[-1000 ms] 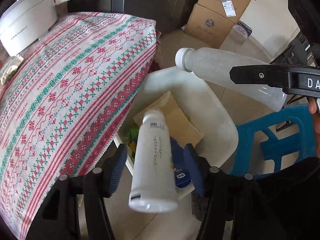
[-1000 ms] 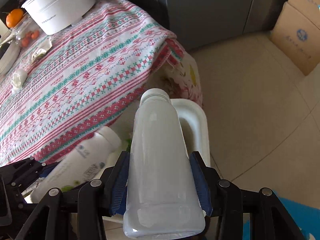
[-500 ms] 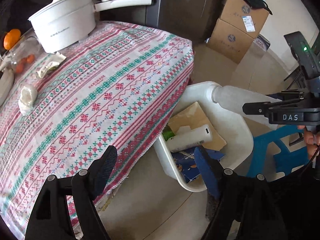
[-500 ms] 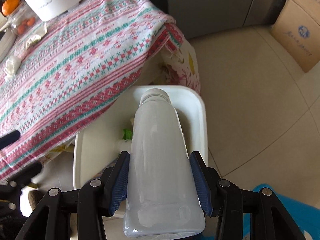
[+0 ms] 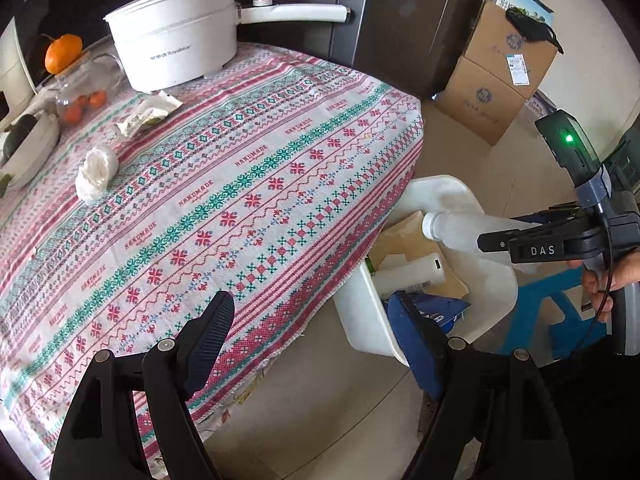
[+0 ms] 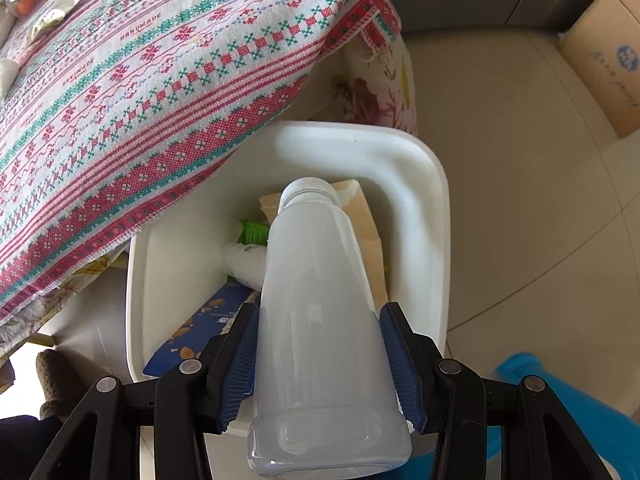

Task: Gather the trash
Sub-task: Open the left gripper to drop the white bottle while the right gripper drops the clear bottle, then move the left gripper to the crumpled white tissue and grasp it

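My right gripper [image 6: 320,364] is shut on a cloudy plastic bottle [image 6: 316,300] and holds it neck-first over the white trash bin [image 6: 436,208]. That bottle [image 5: 460,230] and gripper [image 5: 520,242] also show in the left wrist view, above the bin [image 5: 360,320]. The bin holds a white bottle [image 5: 412,274], brown cardboard [image 5: 404,236] and a blue packet [image 5: 440,312]. My left gripper [image 5: 316,340] is open and empty, near the table's edge. A crumpled white tissue [image 5: 96,174] and a wrapper [image 5: 144,116] lie on the patterned tablecloth [image 5: 224,200].
A white electric pot [image 5: 176,36], a glass jar with oranges [image 5: 78,92] and a bowl [image 5: 28,148] stand at the table's far side. Cardboard boxes [image 5: 504,76] sit by the wall. A blue stool [image 5: 552,320] stands right of the bin.
My left gripper let the white bottle drop into the bin and drew back up toward the table. My right gripper lowered the cloudy bottle closer over the bin.
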`<state>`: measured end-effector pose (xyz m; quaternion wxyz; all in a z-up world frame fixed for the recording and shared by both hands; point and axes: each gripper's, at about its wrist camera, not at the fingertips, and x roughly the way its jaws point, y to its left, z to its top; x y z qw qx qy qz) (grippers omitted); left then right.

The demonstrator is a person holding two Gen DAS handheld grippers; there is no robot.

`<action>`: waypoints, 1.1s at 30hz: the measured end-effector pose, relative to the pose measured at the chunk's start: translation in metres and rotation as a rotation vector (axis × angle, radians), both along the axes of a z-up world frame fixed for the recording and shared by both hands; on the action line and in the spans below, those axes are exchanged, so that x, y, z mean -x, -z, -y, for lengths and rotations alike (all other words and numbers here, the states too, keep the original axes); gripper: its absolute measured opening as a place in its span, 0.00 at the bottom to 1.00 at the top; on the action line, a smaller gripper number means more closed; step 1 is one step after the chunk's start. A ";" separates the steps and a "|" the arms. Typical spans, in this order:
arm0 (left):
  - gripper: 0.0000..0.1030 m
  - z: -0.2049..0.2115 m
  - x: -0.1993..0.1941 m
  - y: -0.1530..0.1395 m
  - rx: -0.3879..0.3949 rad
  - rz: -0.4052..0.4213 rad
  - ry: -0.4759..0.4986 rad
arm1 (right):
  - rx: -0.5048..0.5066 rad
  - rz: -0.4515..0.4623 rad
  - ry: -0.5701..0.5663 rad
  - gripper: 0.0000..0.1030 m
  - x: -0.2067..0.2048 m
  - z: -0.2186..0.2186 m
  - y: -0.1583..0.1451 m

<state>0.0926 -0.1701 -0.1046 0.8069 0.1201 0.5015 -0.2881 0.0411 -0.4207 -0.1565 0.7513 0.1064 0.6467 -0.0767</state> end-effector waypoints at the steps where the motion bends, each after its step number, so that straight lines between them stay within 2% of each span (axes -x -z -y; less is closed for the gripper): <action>1: 0.79 -0.002 0.000 -0.001 0.000 0.000 -0.003 | -0.003 -0.004 0.004 0.53 -0.001 0.000 0.000; 3: 0.79 -0.006 -0.001 -0.002 0.001 0.000 -0.010 | -0.021 0.004 0.016 0.56 -0.002 0.002 -0.001; 5: 0.79 -0.011 -0.001 -0.003 0.004 0.001 -0.016 | -0.033 0.028 0.027 0.66 -0.004 0.001 -0.006; 6: 0.79 -0.013 -0.001 -0.003 0.005 0.003 -0.020 | -0.036 0.041 0.030 0.67 -0.004 0.000 -0.010; 15: 0.79 -0.032 -0.009 -0.014 0.016 0.024 -0.065 | -0.019 0.135 0.006 0.69 -0.002 -0.012 -0.038; 19: 0.79 -0.054 -0.020 -0.026 0.034 0.052 -0.118 | 0.005 0.191 -0.012 0.71 -0.003 -0.024 -0.050; 26: 0.79 -0.104 -0.053 -0.032 0.051 0.091 -0.247 | 0.003 0.274 -0.030 0.73 -0.013 -0.041 -0.066; 30: 0.79 -0.120 -0.077 -0.030 0.059 0.140 -0.271 | -0.001 0.307 -0.040 0.74 -0.025 -0.053 -0.073; 33: 0.79 -0.127 -0.099 -0.023 0.086 0.140 -0.293 | -0.008 0.327 -0.049 0.74 -0.036 -0.063 -0.076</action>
